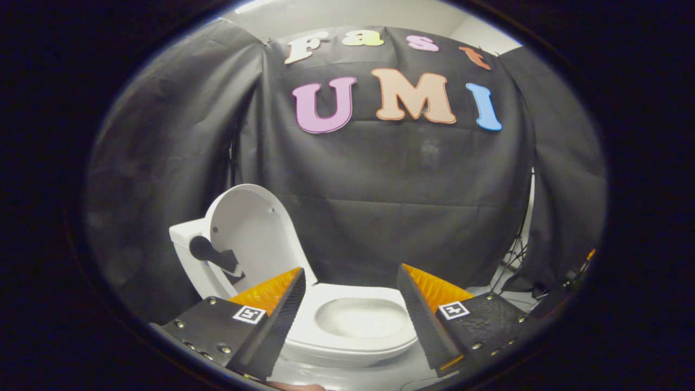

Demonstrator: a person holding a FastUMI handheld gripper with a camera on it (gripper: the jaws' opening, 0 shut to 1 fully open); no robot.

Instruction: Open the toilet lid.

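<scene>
Gripper view: white toilet (347, 347) low and just ahead of the gripper (350, 288), taken here as landmark. Toilet lid (247, 231) raised, standing near upright at the back left of the toilet, inner face turned toward the bowl, 2 small pale bumpers near its upper rim. Seat (320, 320) down flat on the toilet rim; bowl (361, 317) open to view, pale inside, framed by the gap between the 2 fingers. Tank (184, 236) partly hidden behind the lid, at the toilet's far left. Dark lever-like piece (214, 255) against the lid's left edge, beside the tank; cannot tell what it belongs to. Gripper spread wide, holding nothing: left finger (277, 320) over the toilet's left side, right finger (423, 320) over its right side, neither pressing on lid or seat as far as visible. Black cloth wall (407, 206) hanging straight behind the toilet, creased, meeting a second panel behind the lid. Tangle of dark cables (513, 266) on the floor to the toilet's right, against the foot of the cloth. Pale floor (347, 377) under the toilet's front.
</scene>
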